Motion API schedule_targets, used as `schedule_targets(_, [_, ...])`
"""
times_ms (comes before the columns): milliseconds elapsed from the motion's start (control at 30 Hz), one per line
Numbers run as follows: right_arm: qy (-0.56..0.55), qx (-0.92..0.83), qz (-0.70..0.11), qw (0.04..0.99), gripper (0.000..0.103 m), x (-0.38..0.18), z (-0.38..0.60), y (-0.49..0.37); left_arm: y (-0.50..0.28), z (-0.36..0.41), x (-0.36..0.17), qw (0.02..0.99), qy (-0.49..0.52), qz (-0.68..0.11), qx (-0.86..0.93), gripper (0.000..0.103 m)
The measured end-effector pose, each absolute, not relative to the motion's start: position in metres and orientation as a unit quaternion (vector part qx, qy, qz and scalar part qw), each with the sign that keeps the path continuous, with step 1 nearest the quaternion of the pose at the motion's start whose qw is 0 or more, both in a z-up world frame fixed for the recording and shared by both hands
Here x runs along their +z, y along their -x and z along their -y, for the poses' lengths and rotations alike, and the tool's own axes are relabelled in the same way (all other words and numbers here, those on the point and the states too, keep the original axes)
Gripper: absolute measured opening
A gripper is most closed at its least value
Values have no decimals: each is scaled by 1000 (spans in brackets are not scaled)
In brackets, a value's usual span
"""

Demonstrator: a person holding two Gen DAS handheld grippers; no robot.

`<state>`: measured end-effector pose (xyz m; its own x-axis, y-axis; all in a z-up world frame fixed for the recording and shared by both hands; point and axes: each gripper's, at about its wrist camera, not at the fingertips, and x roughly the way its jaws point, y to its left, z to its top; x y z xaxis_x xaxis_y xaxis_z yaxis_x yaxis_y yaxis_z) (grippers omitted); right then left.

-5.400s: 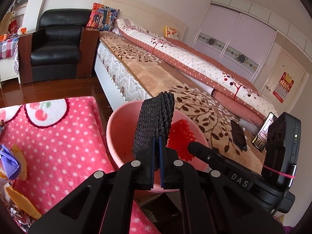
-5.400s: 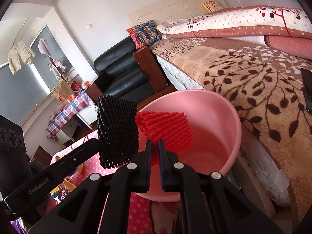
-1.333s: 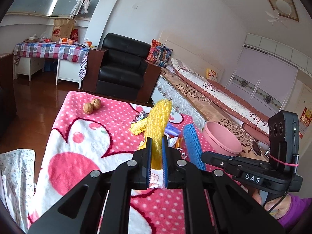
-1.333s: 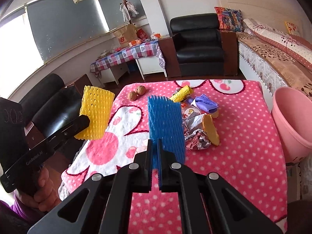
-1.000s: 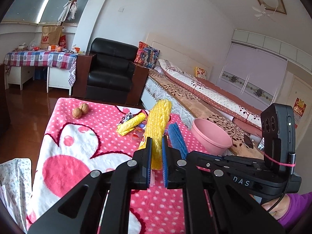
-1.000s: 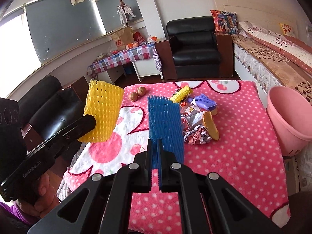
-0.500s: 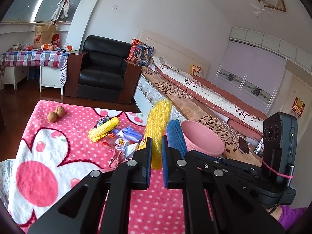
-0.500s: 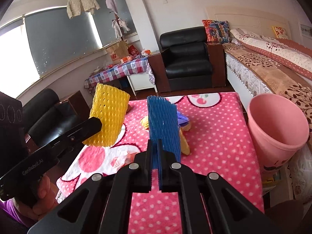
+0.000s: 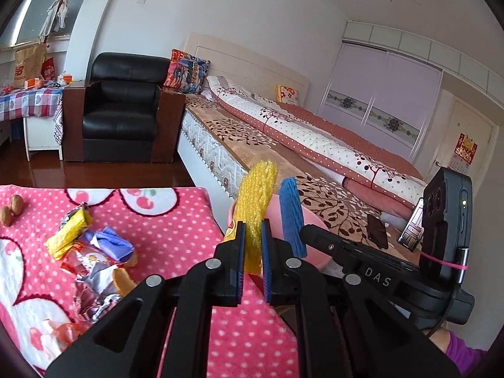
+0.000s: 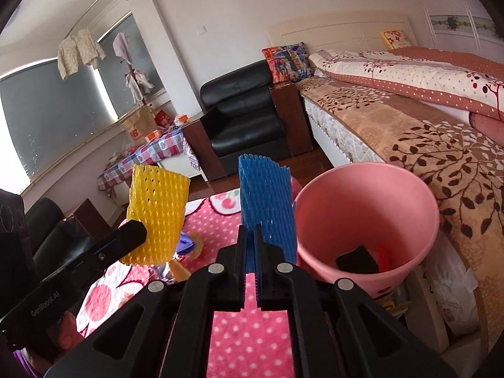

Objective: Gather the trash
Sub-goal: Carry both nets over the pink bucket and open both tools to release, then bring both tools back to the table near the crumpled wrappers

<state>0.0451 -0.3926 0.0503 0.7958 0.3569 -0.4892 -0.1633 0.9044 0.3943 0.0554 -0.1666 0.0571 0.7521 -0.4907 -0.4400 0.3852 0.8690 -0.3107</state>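
Right wrist | both tongs tilted down | right tongs [image 10: 249,236] clamp blue net [image 10: 266,201] | left tongs [image 9: 252,236] clamp yellow net [image 9: 255,201]

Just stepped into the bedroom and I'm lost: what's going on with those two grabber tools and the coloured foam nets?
A person is clearing rubbish off the pink dotted blanket. The left gripper is shut on a yellow foam net, the right gripper on a blue foam net. Both nets are held up near the pink bin beside the bed; it already holds a black piece and a red piece. Wrappers and two walnuts lie on the blanket.
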Motion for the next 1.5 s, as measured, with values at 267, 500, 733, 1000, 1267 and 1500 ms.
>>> schedule_targets(267, [-196,114,-301,926,4,27,440,-96,-102,218,35,917,105,-296,-248,9])
schedule_targets(500, [-211,98,-325,917,4,-2,464,-127,-136,252,21,907,105,-309,-266,9])
schedule_targets(733, [-223,84,-350,906,6,-32,480,-146,-155,272,-8,900,88,-343,-255,10])
schedule_targets(1000, [-234,65,-354,903,40,-40,489,-139,-157,271,-14,897,81,-361,-241,43])
schedule_targets(1267, [-199,71,-324,922,45,-9,461,-99,-129,250,8,907,92,-341,-231,43])
schedule_targets(1500, [-173,86,-308,932,47,13,421,-61,-86,216,31,926,65,-307,-209,43])
